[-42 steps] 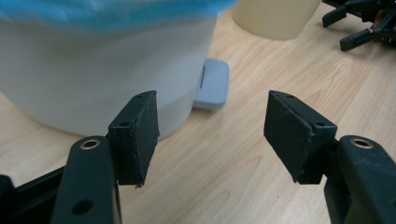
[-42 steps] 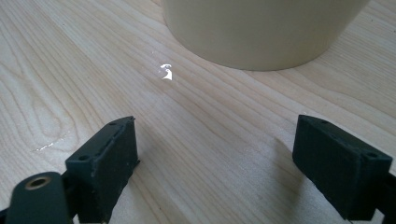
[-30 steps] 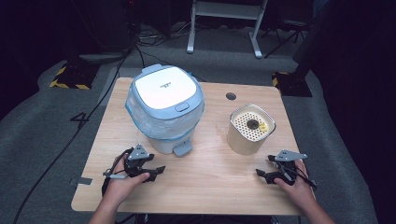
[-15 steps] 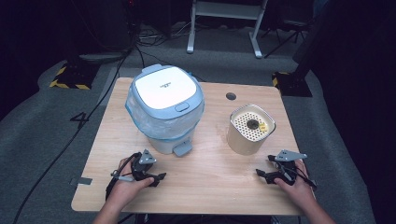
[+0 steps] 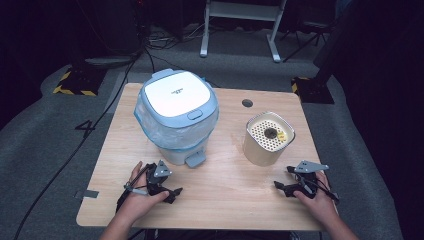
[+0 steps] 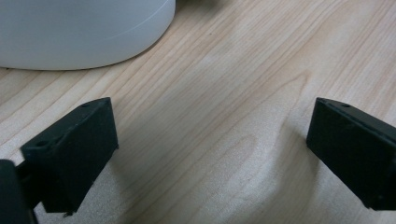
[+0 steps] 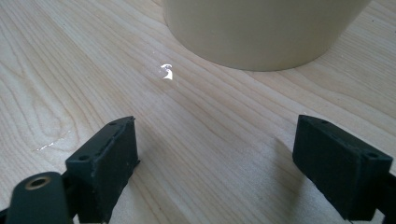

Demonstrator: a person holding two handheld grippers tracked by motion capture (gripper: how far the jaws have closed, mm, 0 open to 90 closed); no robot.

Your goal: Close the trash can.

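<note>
Wood table [image 5: 230, 165]: lidded bin [image 5: 176, 116], cream canister [image 5: 267, 138], contents unclear

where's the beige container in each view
High view: the beige container stands right of centre on the table, ahead of the right gripper.
Left gripper view: not in it.
Right gripper view: its lower wall runs along the top edge, centre to right.
Shared landmark: the pale wood table top.

White-and-blue lidded bin [image 5: 176, 116] with plastic liner, upright, lid shut; cream perforated-top container [image 5: 268, 138] beside it.
</note>
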